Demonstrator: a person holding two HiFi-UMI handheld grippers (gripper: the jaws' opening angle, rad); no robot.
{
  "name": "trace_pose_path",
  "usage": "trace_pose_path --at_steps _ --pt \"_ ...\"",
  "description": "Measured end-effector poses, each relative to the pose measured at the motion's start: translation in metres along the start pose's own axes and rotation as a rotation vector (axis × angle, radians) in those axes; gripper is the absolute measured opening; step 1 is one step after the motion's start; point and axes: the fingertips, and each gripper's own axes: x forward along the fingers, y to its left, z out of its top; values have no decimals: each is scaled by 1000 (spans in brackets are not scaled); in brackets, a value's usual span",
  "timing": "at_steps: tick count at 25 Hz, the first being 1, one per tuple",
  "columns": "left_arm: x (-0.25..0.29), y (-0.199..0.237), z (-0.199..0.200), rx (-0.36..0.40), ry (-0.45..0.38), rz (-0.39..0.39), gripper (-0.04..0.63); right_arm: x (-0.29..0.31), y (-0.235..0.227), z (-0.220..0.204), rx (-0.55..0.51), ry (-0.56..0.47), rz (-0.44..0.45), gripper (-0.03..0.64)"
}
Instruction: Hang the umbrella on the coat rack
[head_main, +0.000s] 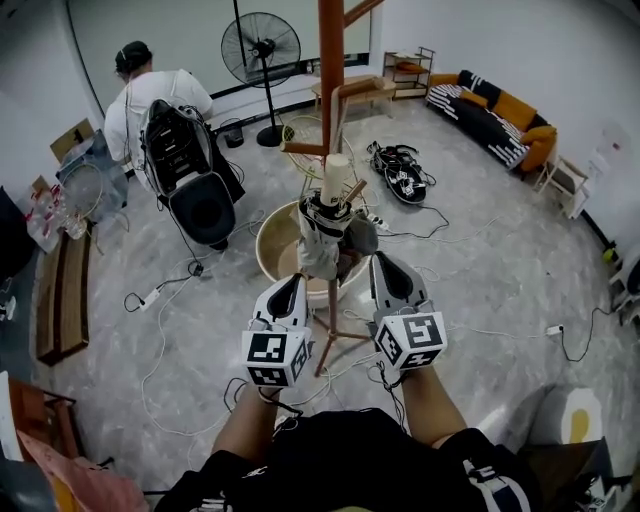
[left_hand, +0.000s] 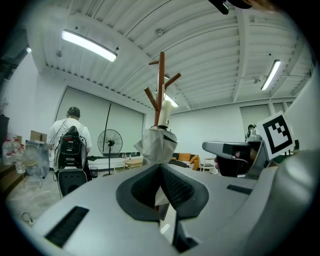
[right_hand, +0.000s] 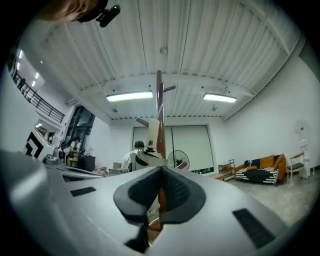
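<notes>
Umbrella (head_main: 322, 235) hung on coat rack (head_main: 331, 60); left tool (head_main: 290, 282) and right tool (head_main: 384, 262) beside rack, both jaws together, empty.

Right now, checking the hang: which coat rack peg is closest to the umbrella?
The lowest peg, pointing left in the head view by the umbrella's top; the others branch off higher.

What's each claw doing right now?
Left claw: closed; grip on umbrella cannot be told.
Right claw: closed, holding nothing.
</notes>
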Motion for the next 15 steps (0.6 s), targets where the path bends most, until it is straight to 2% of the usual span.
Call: trace_pose_path --at_steps 10,15 --pt "10 -4 -4 1 29 -36 17 -5 2 -14 26 7 -51 14" --pt "12 -8 -1 5 32 -38 17 -5 -1 -11 33 11 -36 14"
